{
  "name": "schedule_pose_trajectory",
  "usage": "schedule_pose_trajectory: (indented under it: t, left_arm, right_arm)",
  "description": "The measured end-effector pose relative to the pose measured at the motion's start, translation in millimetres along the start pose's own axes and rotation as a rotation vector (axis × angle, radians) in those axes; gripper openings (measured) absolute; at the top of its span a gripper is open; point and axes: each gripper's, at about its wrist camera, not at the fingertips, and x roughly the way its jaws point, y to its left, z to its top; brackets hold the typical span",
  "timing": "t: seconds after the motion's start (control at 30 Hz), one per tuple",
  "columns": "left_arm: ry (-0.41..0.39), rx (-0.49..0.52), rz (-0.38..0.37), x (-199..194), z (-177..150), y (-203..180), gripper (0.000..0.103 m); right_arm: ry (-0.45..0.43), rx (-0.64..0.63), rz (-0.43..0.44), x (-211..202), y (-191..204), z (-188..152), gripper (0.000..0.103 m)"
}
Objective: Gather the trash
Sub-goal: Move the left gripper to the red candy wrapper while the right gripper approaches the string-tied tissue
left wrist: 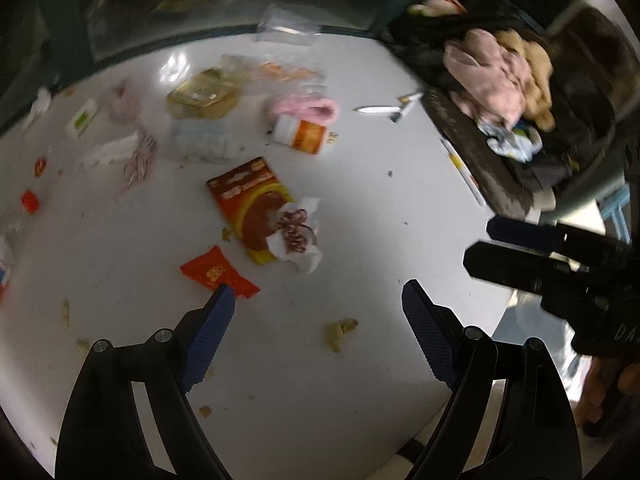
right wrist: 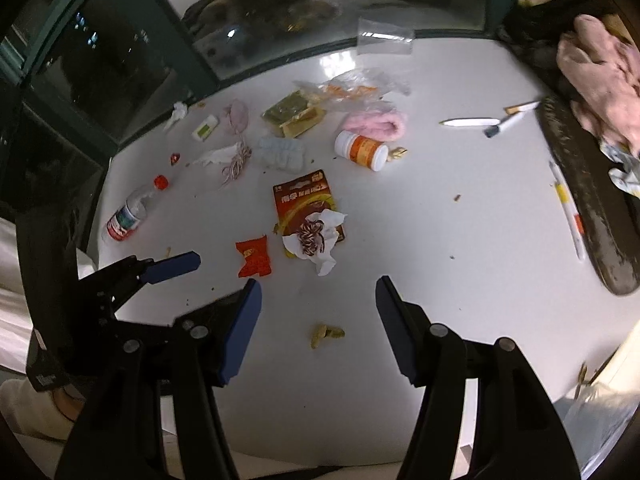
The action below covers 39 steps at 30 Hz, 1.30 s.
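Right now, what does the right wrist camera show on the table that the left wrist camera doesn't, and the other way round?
Only the right wrist view shows the whole plastic water bottle lying at the table's left edge. Only the left wrist view shows the blue stool beyond the table. Both share the red wrapper, the orange-labelled pill bottle, the crumpled tissue on the red card, and both open, empty claws: left claw, right claw.

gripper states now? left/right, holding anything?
Left gripper: open, nothing between its fingers, above the table.
Right gripper: open, empty too.
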Motion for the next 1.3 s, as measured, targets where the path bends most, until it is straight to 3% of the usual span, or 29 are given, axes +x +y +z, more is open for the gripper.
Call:
schedule_pose_trajectory:
  t: [0.37,0.67,1.3]
  left_arm:
    - [0.034,-0.103,0.103,26,23,34,0.083]
    - [0.081,-0.108,0.155,50,25,50,0.083]
    - [0.158,-0.138,0.162,85,17,82,0.082]
  right_arm:
    - [0.09,-0.063,0.021,50,-1,27,0.057]
    - [0.143,-0.097,0.042,83,3,37,0.057]
    - [0.26,-0.06,0.058,153,-6,42,0.057]
